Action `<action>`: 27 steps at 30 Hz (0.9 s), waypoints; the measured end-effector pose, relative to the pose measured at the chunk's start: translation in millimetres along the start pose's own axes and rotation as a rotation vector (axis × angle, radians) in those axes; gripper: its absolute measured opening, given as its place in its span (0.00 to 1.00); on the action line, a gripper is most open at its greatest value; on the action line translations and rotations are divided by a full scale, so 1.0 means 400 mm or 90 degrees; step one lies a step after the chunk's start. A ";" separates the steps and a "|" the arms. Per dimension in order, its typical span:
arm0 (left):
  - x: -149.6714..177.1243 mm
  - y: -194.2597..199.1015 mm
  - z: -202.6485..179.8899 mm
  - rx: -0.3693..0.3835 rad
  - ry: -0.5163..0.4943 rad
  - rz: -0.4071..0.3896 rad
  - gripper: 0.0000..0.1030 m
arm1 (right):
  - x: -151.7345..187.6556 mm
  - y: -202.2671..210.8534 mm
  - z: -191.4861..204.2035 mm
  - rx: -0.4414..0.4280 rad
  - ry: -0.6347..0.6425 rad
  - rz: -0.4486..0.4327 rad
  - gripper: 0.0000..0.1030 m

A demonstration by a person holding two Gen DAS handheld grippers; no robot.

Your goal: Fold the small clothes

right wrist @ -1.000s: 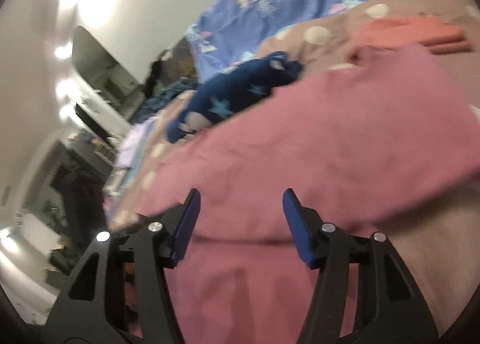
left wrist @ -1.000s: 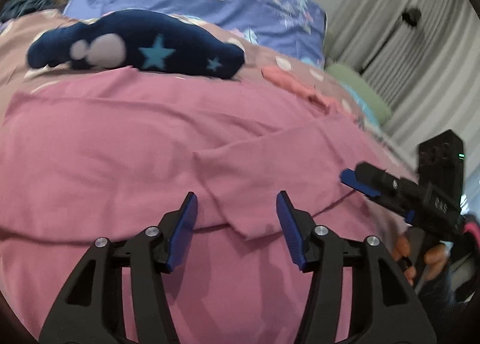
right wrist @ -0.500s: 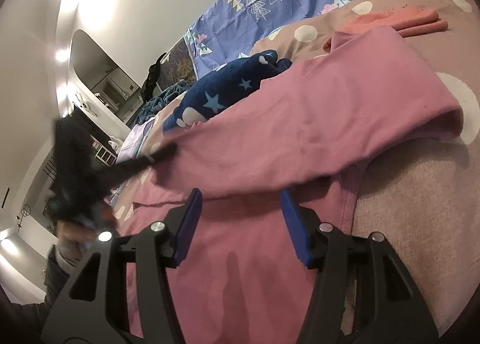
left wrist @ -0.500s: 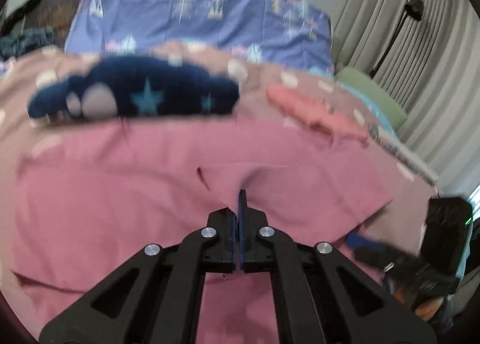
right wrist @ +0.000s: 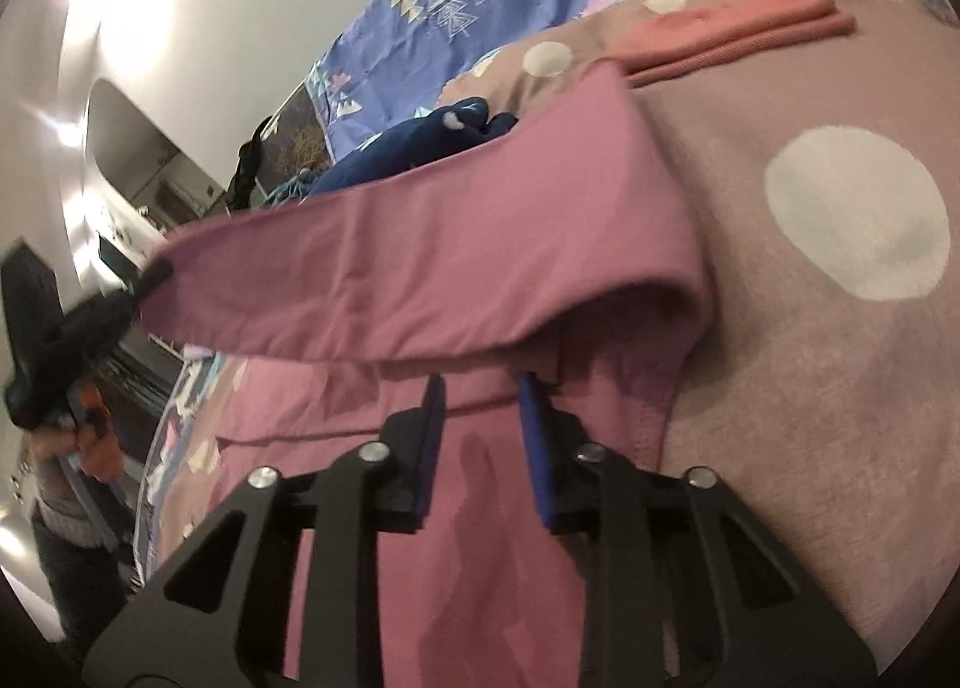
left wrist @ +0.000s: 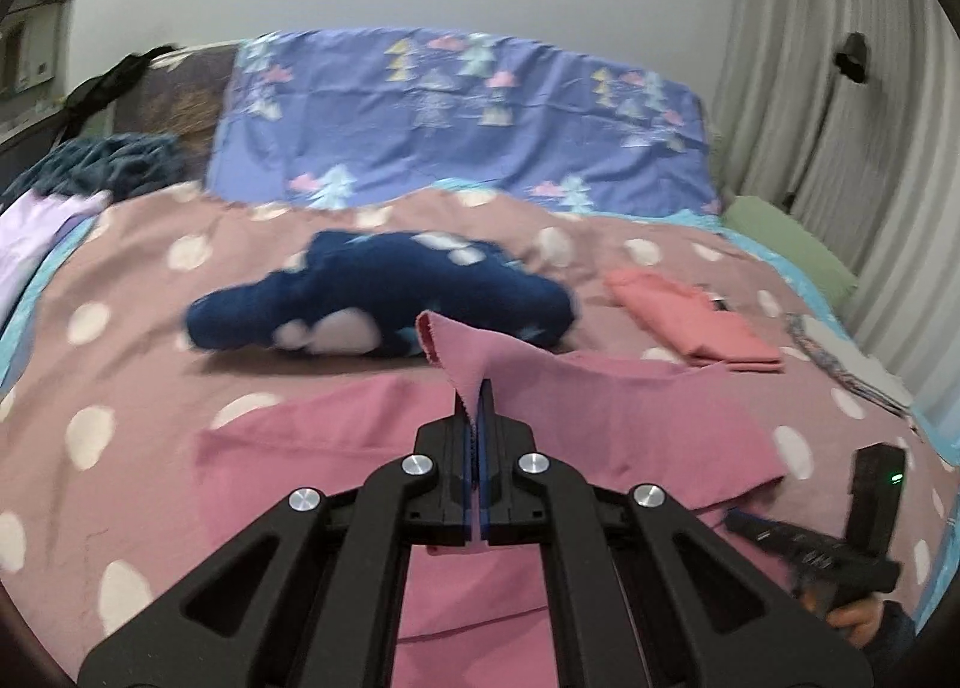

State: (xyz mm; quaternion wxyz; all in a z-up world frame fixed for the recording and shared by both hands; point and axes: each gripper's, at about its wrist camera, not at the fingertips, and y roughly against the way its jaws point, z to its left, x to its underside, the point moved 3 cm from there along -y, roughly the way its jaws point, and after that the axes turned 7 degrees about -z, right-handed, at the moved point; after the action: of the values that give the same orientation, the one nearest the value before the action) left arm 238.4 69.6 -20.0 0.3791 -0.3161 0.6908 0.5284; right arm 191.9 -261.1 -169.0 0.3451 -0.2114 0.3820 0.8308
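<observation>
Across the bed (left wrist: pixel 138 388), a dusty-brown cover with pale polka dots takes up most of both views, and a blue pillowcase (left wrist: pixel 456 118) printed with little trees runs along the head end against a plain wall. Grey curtains (left wrist: pixel 840 148) hang on the right in the left wrist view. Spread over the near half of the bed is the pink garment (left wrist: pixel 630 418), the largest piece of clothing, lying mostly flat with one part lifted up off the rest. Beyond it sits a navy garment (left wrist: pixel 384 292) with light stars and white patches, bunched in a heap. To its right, a salmon-coloured piece (left wrist: pixel 690 322) lies folded flat, apart from the pink one. A dark teal bundle (left wrist: pixel 102 166) rests at the far left corner near the pillowcase.

The left gripper (left wrist: pixel 478 406) has its jaws pressed fully together on an edge of the pink garment, and that edge stands up in a peak above the bed. The right gripper (right wrist: pixel 480 394) is low over the garment's lower layer, just under the raised fold; its jaws are closing, part-way in, with pink cloth lying between them, the pads not yet pressing on it.
</observation>
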 end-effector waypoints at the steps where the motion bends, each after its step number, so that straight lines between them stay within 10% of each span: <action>1: 0.015 -0.001 0.034 -0.020 0.010 0.009 0.01 | 0.001 0.002 0.001 0.000 0.000 0.000 0.23; 11: 0.163 -0.058 0.233 -0.170 0.068 0.102 0.06 | 0.006 0.003 -0.001 0.003 0.003 0.001 0.23; 18: 0.180 -0.058 0.155 -0.102 0.031 0.079 0.28 | 0.007 0.005 -0.003 0.002 0.003 0.000 0.23; 22: 0.263 -0.131 0.137 -0.120 0.003 0.156 0.36 | 0.006 0.005 -0.004 0.003 0.003 0.000 0.23; 27: 0.273 -0.123 0.130 -0.130 -0.019 0.132 0.38 | 0.013 0.024 0.012 0.020 0.028 0.004 0.26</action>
State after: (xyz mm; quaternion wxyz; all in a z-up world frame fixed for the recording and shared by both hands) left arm 233.6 104.2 -145.9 0.2986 -0.2725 0.6565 0.6369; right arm 181.1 -259.6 -164.4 0.3372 -0.2226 0.4033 0.8211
